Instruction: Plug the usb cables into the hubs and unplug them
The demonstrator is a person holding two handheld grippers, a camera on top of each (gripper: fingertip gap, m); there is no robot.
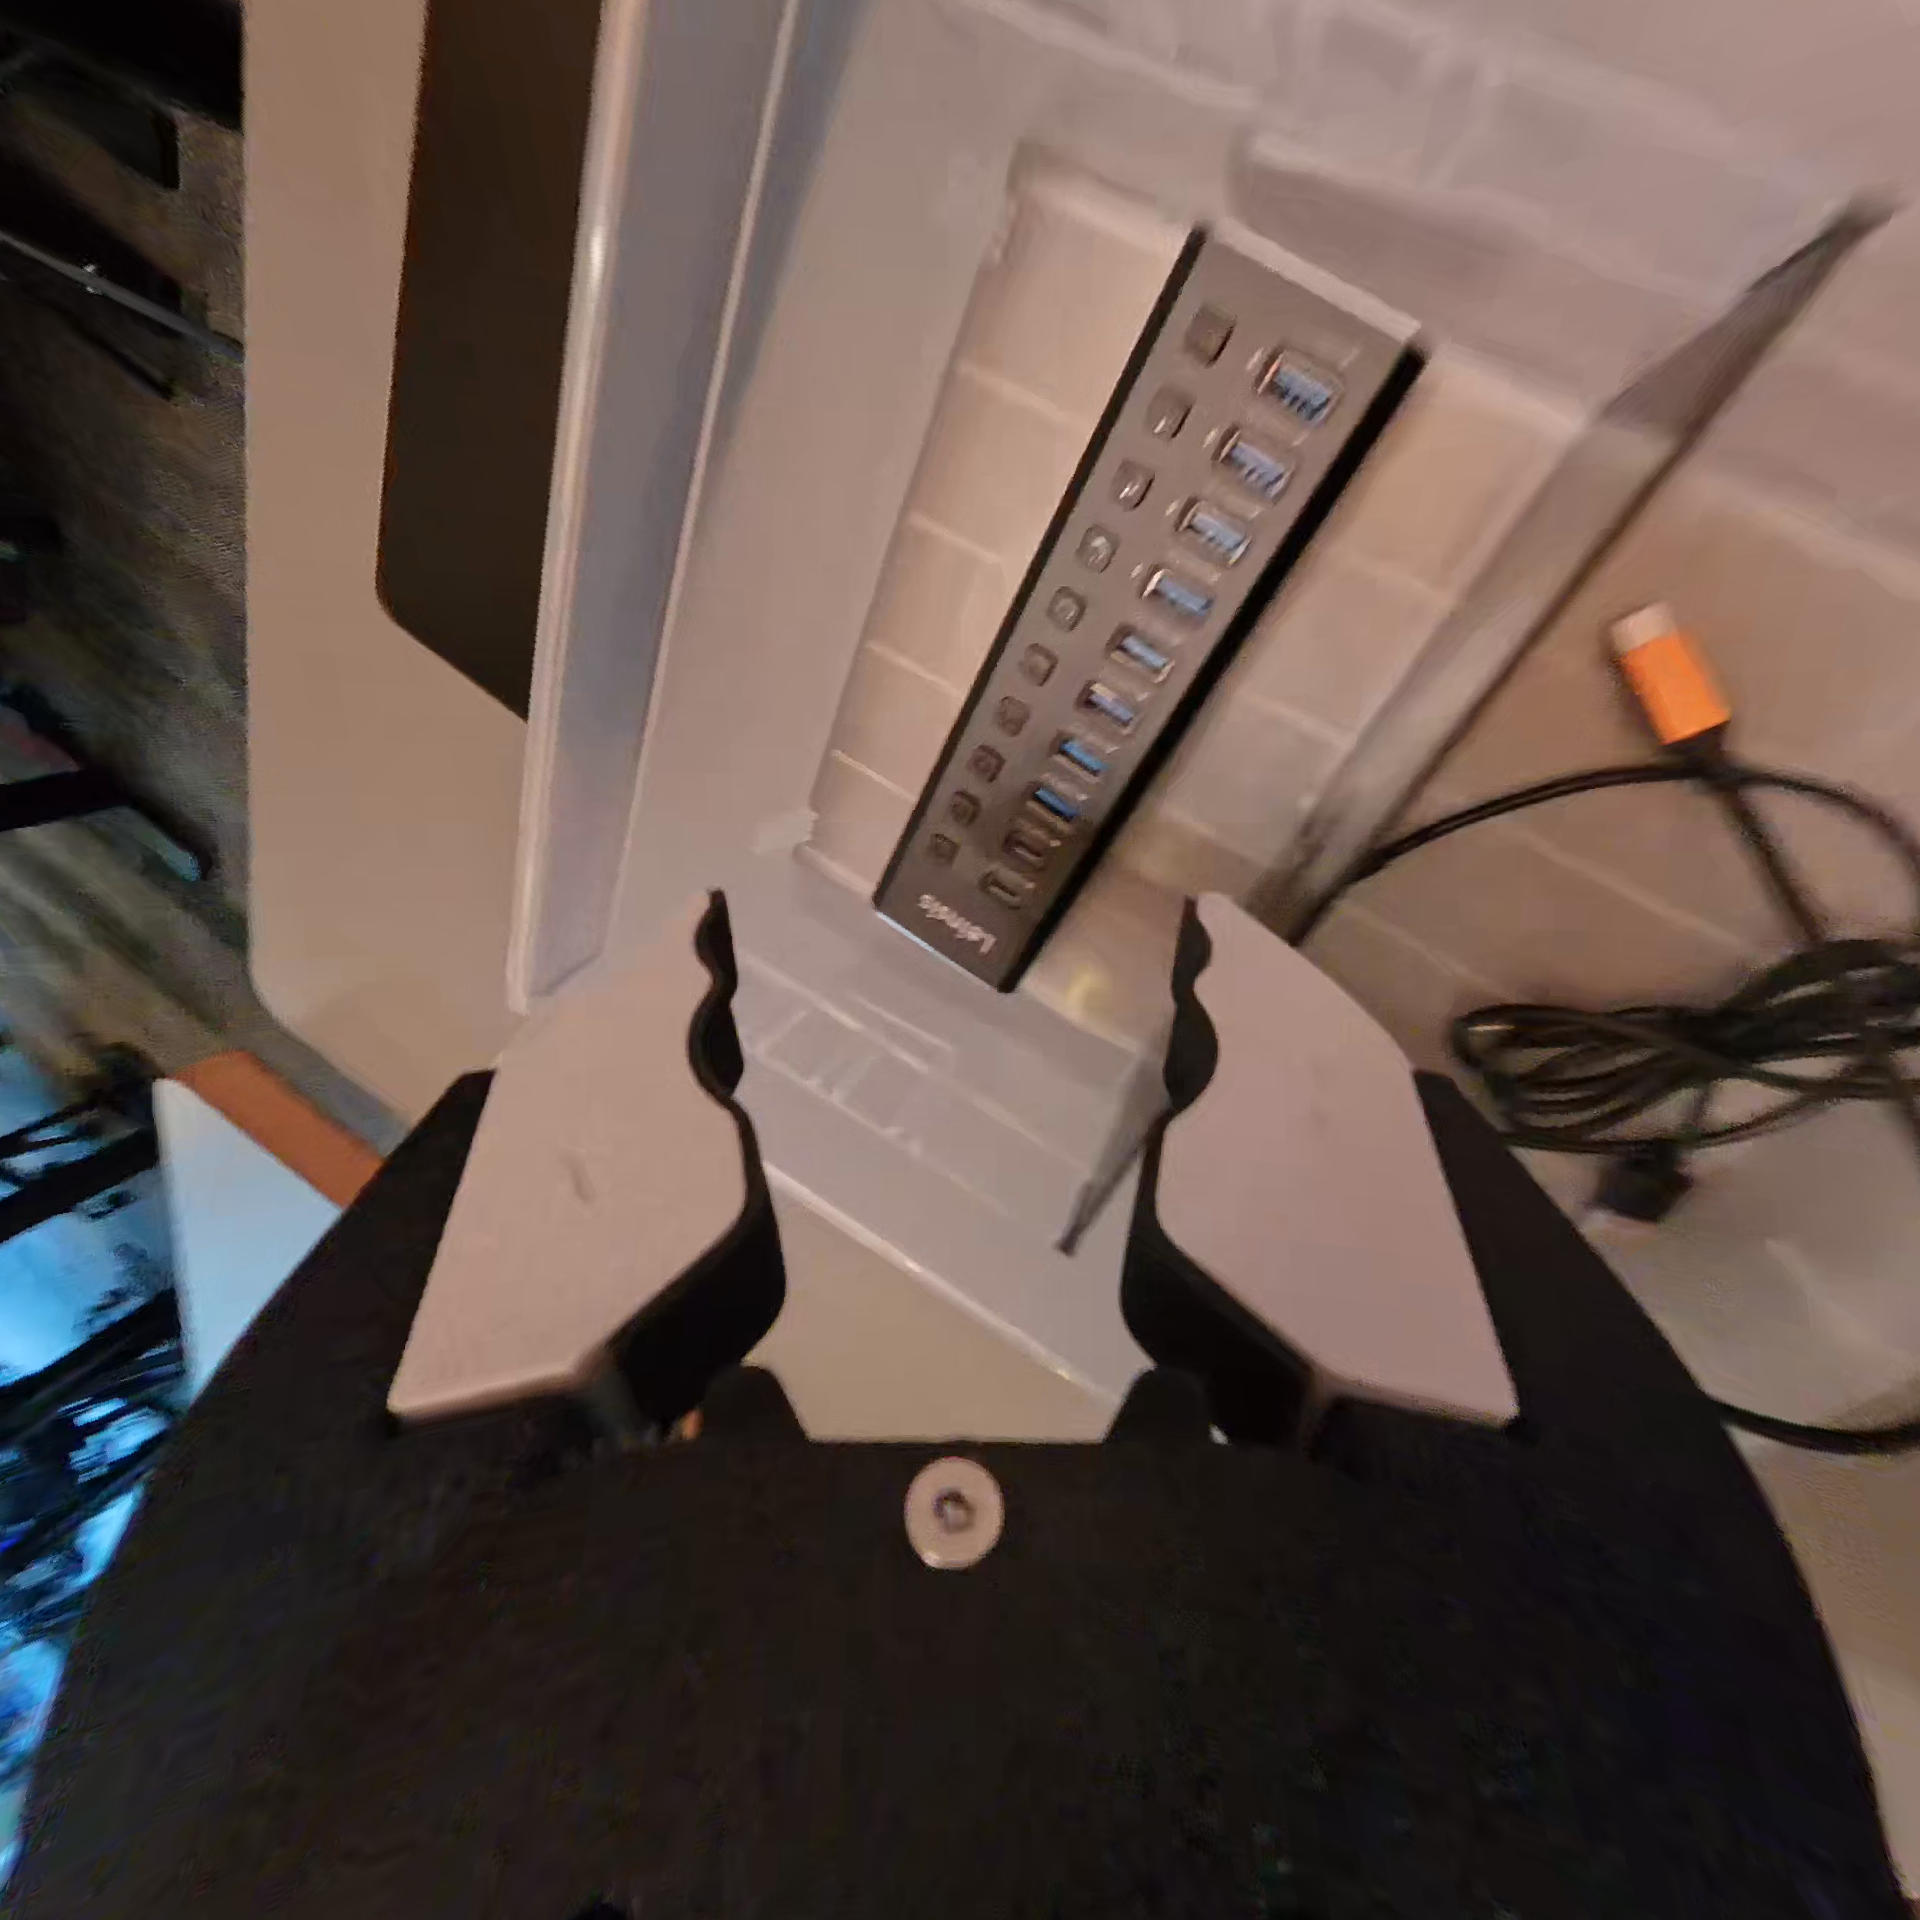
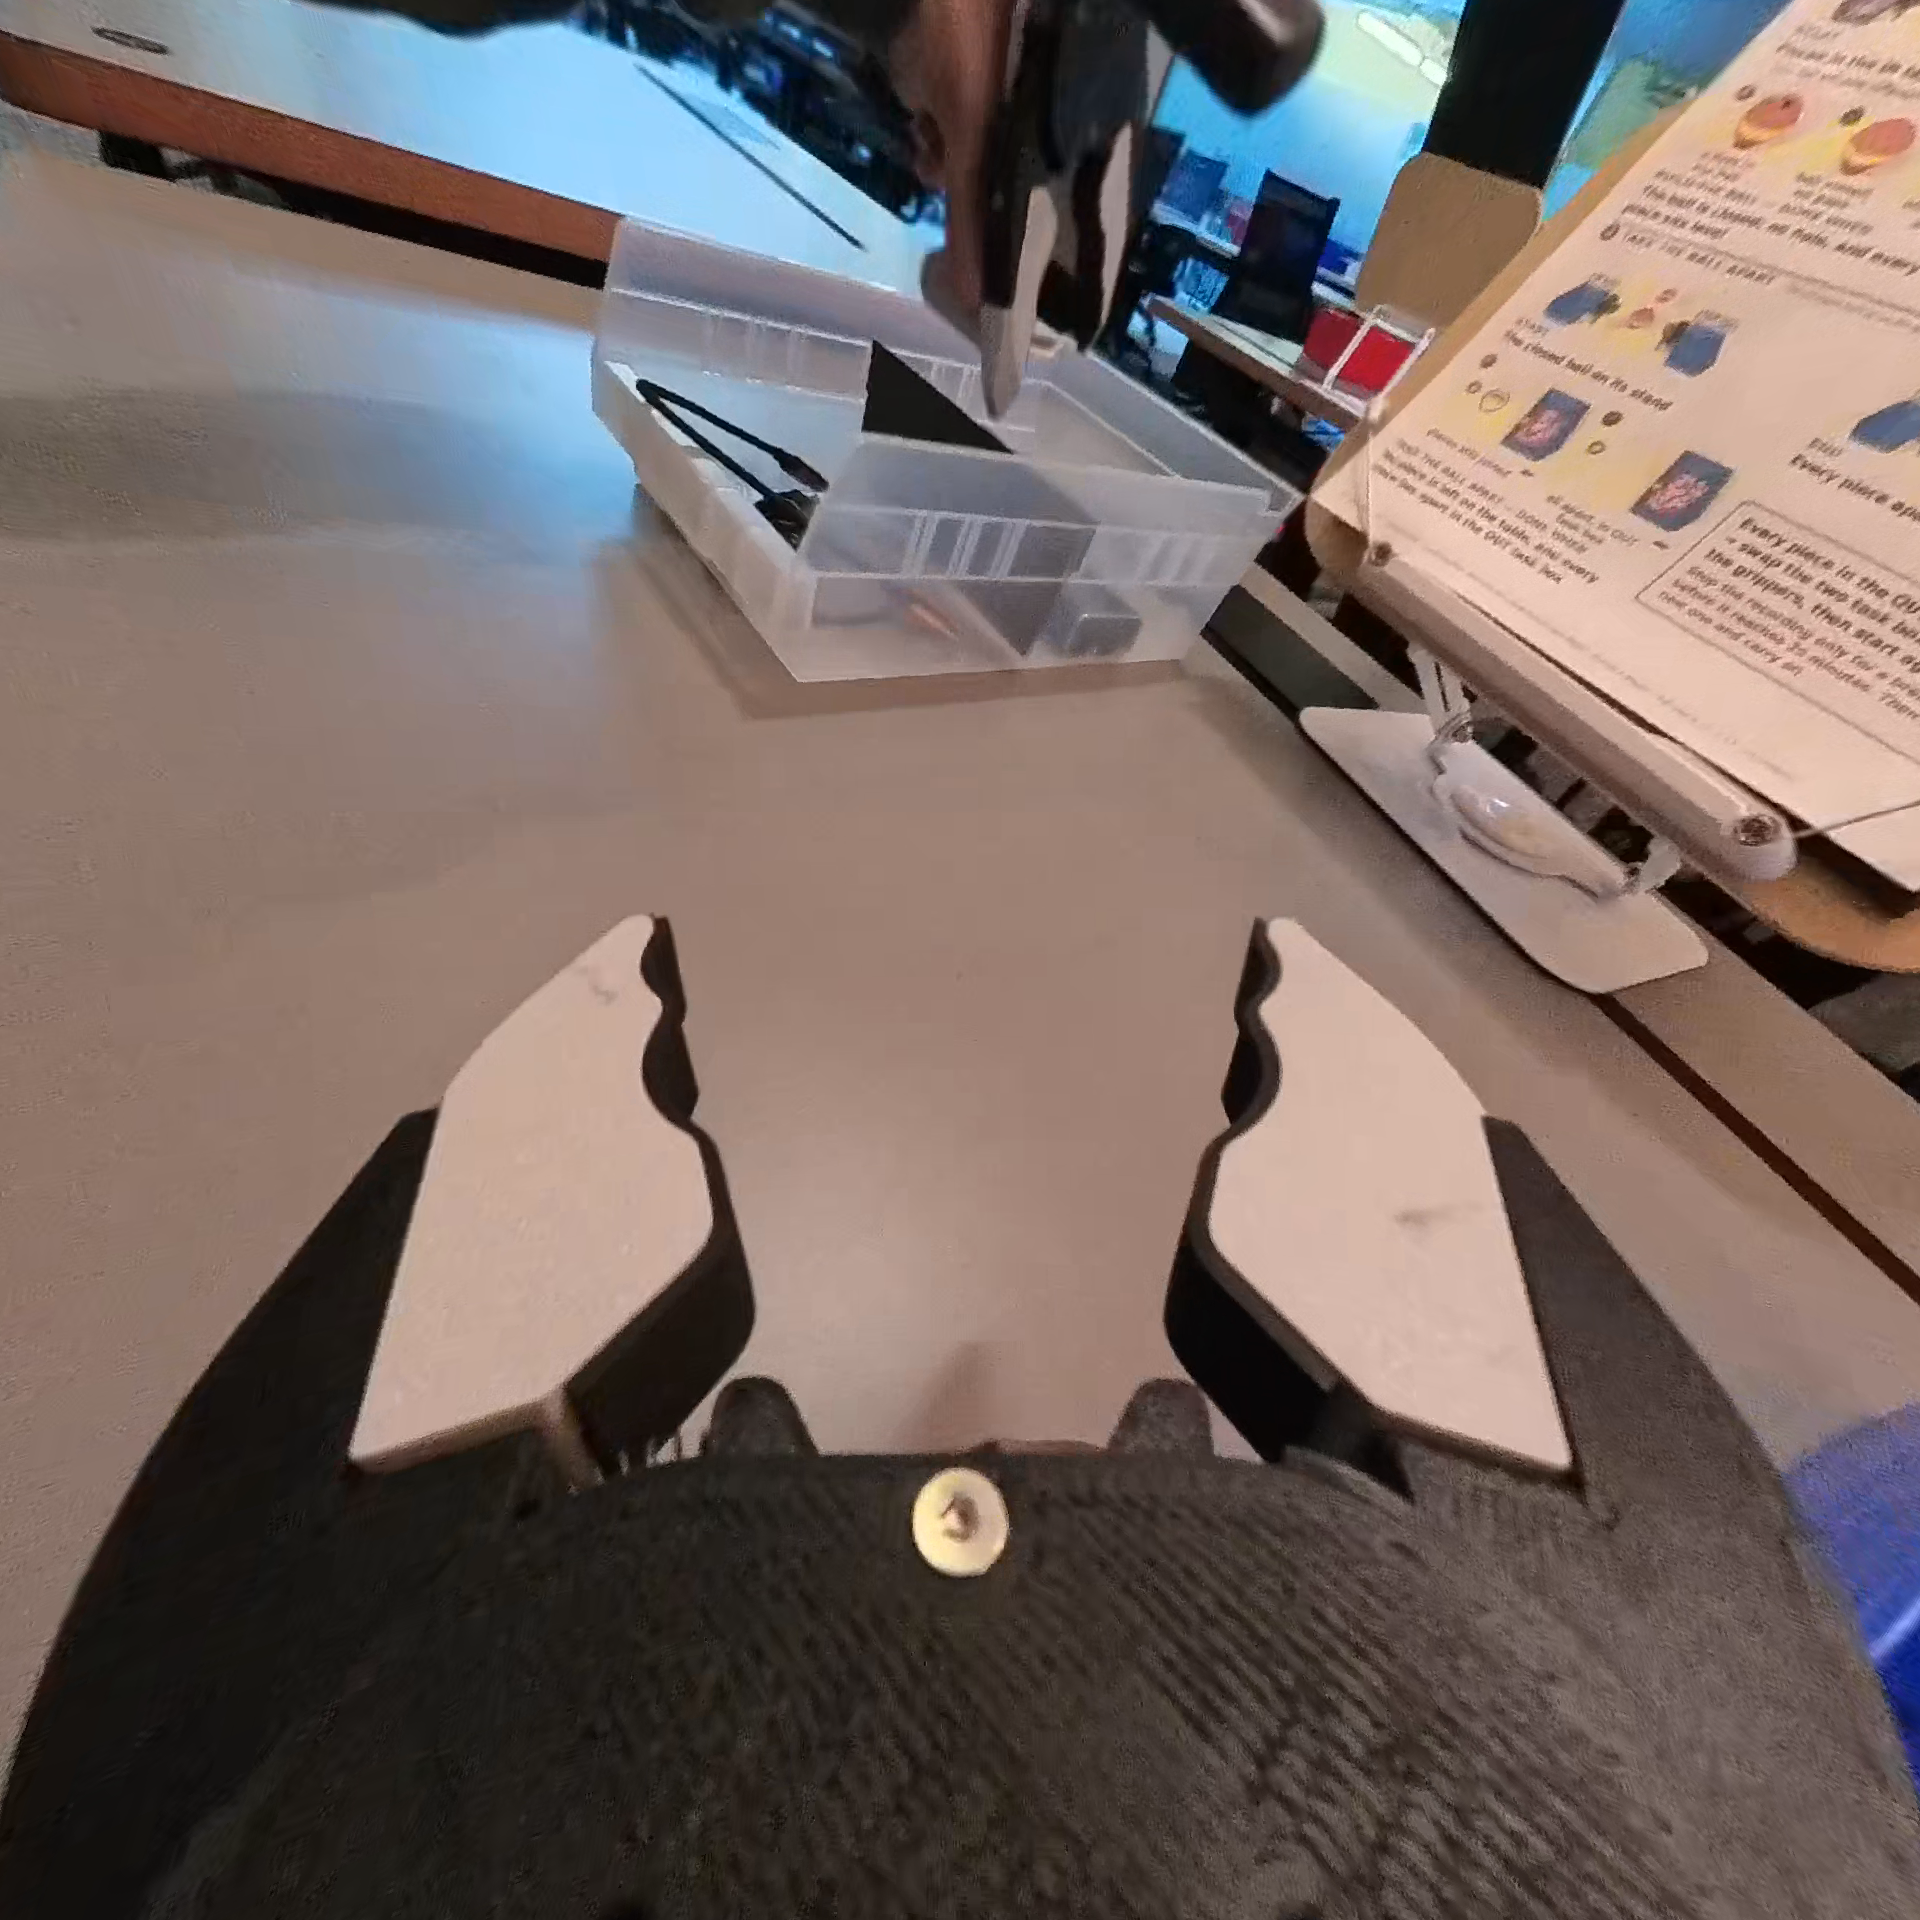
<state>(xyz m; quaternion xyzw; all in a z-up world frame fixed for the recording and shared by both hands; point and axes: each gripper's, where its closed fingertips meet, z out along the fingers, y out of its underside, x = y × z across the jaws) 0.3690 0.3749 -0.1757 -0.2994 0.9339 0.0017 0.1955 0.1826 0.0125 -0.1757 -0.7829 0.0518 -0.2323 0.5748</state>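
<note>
In the left wrist view a long grey USB hub (image 1: pixel 1143 623) with a row of blue ports lies slanted in a clear plastic box (image 1: pixel 665 416). My left gripper (image 1: pixel 951 925) is open and empty, just short of the hub's near end. An orange-tipped USB plug (image 1: pixel 1673 675) and a coil of black cable (image 1: pixel 1714 1039) lie to the right of the hub. In the right wrist view my right gripper (image 2: pixel 961 935) is open and empty, low over the bare table. The left gripper (image 2: pixel 1023 364) hangs over the box (image 2: pixel 1039 540), above the hub's dark raised end (image 2: pixel 925 416).
A printed instruction sheet on a white stand (image 2: pixel 1662 416) stands at the table's right edge. Black cables (image 2: pixel 727 447) lie in the box's left compartment. A clear panel (image 1: pixel 1558 582) slants up right of the hub. Another table (image 2: pixel 312 135) stands behind.
</note>
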